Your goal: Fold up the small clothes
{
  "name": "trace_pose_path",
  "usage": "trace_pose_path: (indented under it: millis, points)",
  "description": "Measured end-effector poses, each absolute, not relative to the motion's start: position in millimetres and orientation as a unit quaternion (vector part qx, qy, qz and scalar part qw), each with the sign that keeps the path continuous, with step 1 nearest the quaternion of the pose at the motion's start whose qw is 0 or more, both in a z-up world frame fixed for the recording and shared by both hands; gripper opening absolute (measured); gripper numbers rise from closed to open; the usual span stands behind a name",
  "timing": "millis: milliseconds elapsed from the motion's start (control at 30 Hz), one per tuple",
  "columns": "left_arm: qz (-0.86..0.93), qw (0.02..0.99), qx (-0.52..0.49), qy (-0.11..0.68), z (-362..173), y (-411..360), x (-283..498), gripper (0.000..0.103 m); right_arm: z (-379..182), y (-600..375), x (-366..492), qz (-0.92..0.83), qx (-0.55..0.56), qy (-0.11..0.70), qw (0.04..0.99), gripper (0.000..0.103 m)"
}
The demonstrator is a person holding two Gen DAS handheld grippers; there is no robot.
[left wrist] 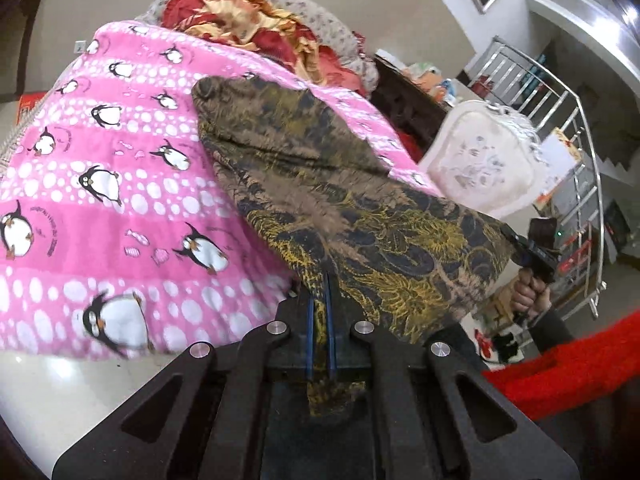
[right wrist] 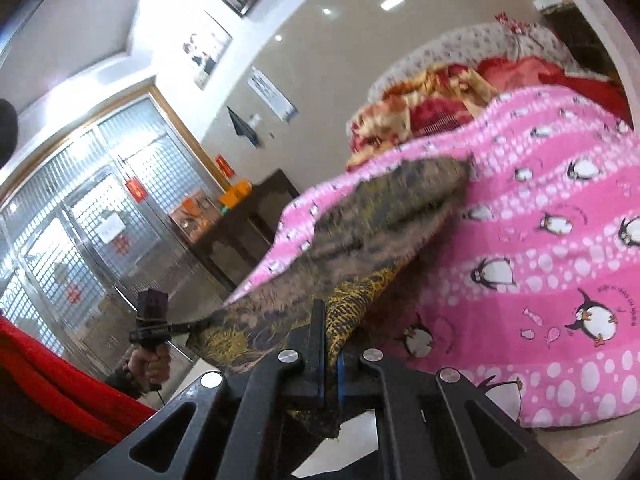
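Note:
A small brown garment with a yellow and dark blue floral print (left wrist: 320, 192) hangs stretched between my two grippers above the pink penguin blanket (left wrist: 120, 184). My left gripper (left wrist: 320, 280) is shut on one near corner of it. My right gripper (left wrist: 520, 246) shows at the right in the left wrist view, pinching the other corner. In the right wrist view my right gripper (right wrist: 330, 328) is shut on the garment (right wrist: 360, 232), and my left gripper (right wrist: 188, 326) holds the far corner at the left. The garment's far end rests on the blanket (right wrist: 540, 248).
A heap of red, gold and grey bedding (left wrist: 256, 20) lies behind the blanket. A white chair back (left wrist: 480, 164) and a metal stair railing (left wrist: 568, 152) stand to the right. A dark side table (right wrist: 240, 236) and a glass door (right wrist: 80, 208) are to the left. A red sleeve (left wrist: 568, 360) is close by.

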State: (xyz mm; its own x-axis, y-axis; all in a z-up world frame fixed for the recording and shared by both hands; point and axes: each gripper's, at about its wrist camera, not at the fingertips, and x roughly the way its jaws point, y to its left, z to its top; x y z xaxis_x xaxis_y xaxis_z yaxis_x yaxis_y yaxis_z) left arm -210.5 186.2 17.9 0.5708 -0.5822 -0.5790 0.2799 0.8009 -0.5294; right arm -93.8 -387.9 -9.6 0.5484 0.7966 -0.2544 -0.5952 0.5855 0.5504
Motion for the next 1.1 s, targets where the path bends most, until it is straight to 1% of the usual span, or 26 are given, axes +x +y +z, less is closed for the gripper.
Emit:
trace_pose_path:
  millis: [100, 200, 333, 467, 600, 800, 933, 1000, 1100]
  points:
    - [-0.276, 0.858, -0.199, 0.385, 27.6, 182.1, -225.9, 0.003, -1.3, -398.5, -107.4, 0.403, 0.203, 0.245, 0.858, 0.003]
    - [-0.308, 0.850, -0.208, 0.372, 41.2, 175.6, -232.2, 0.003, 5.7, -413.9, -121.3, 0.407, 0.225, 0.235, 0.853, 0.003]
    - [-0.273, 0.857, -0.217, 0.380, 33.2, 179.1, -194.7, 0.003, 17.2, -424.5, -116.4, 0.396, 0.214, 0.228, 0.863, 0.003]
    - [-0.191, 0.868, -0.228, 0.397, 18.2, 187.1, -131.6, 0.003, 11.1, -416.7, -65.5, 0.365, 0.220, 0.242, 0.872, 0.003]
    - [-0.133, 0.877, -0.222, 0.404, 11.7, 191.1, -57.5, 0.003, -0.1, -387.9, 13.9, 0.312, 0.205, 0.270, 0.888, 0.003]
    - [-0.107, 0.886, -0.172, 0.417, 8.1, 196.4, 38.0, 0.003, -10.8, -359.0, 119.1, 0.256, 0.204, 0.297, 0.897, 0.003]
    - [-0.091, 0.882, -0.175, 0.427, -1.1, 212.7, 99.9, 0.003, -12.8, -345.9, 181.0, 0.232, 0.197, 0.316, 0.898, 0.003]
    - [-0.083, 0.880, -0.168, 0.437, -8.8, 214.6, 121.5, 0.003, -15.1, -340.5, 202.1, 0.223, 0.197, 0.331, 0.896, 0.003]
    - [-0.075, 0.877, -0.132, 0.455, -22.2, 204.0, 145.2, 0.003, -25.3, -332.8, 233.1, 0.204, 0.186, 0.358, 0.892, 0.003]
